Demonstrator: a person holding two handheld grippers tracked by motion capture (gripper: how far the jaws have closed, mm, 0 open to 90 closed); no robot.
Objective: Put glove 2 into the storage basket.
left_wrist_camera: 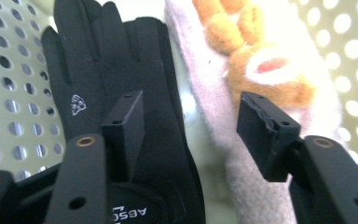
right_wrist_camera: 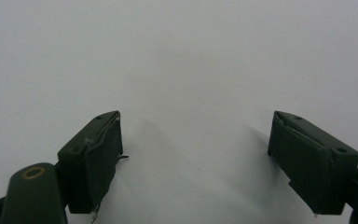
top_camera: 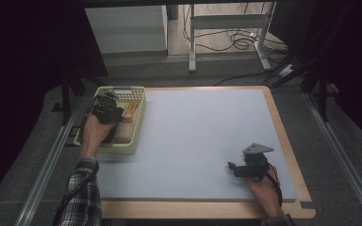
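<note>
Black glove in basket, left gripper fingers parted above it, right gripper fingers wide, empty.

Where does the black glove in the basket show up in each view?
High view: too small to pick out under the left gripper, which reaches into the basket at the table's left edge.
Left gripper view: the black glove lies left of centre, beside a pink plush item.
Right gripper view: not in it.
Shared landmark: the basket's perforated yellow-green wall.
</note>
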